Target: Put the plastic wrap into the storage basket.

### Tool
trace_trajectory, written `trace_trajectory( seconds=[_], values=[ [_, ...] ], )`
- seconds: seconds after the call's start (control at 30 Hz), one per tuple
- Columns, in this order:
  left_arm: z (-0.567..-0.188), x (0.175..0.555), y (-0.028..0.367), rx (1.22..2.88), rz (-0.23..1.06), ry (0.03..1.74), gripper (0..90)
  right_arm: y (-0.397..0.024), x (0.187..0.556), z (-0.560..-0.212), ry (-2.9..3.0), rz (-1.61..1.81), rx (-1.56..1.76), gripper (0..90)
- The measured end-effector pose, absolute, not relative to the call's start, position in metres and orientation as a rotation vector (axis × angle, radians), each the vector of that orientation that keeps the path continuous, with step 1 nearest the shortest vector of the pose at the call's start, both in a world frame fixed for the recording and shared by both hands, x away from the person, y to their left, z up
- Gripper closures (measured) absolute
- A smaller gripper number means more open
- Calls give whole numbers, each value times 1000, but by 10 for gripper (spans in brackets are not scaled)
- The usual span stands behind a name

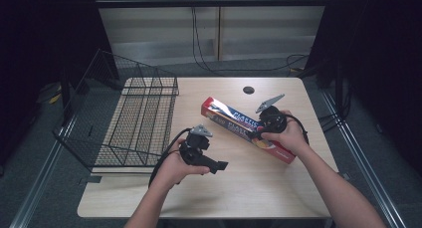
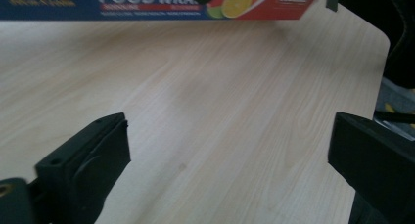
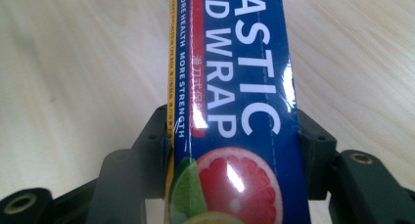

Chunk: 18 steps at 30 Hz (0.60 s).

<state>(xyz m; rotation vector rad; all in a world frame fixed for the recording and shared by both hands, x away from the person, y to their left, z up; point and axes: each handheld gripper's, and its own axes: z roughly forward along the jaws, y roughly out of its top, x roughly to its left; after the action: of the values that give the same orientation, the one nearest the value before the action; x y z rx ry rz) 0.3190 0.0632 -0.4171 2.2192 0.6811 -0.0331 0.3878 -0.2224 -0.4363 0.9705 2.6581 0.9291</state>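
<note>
A long red and blue box of plastic food wrap (image 1: 239,126) lies slantwise across the right half of the wooden table (image 1: 259,183). My right gripper (image 1: 256,134) is shut across the box, its jaws pressing on both long sides; in the right gripper view the box (image 3: 235,111) runs up between the black fingers (image 3: 156,145). My left gripper (image 1: 219,166) hovers over the table's middle with its jaws wide apart and nothing between them. In the left gripper view (image 2: 230,150) bare wood lies between the jaws, and the box (image 2: 147,4) crosses the top edge.
A black wire basket (image 1: 134,118) stands at the table's left side, overhanging its edge. A round dark hole (image 1: 248,90) sits near the table's far edge. Cables run along the floor behind the table.
</note>
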Motion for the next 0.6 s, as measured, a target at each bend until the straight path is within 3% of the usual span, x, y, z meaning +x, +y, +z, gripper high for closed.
trace_trajectory(
  seconds=[0.47, 0.6],
  values=[
    [-359, 336, 60, 2328, 109, 588, 45, -212, 348, -416, 2759, 922, 810, 449],
    [-348, 341, 52, 2342, 72, 529, 47, -211, 343, -413, 2772, 915, 778, 449]
  ],
)
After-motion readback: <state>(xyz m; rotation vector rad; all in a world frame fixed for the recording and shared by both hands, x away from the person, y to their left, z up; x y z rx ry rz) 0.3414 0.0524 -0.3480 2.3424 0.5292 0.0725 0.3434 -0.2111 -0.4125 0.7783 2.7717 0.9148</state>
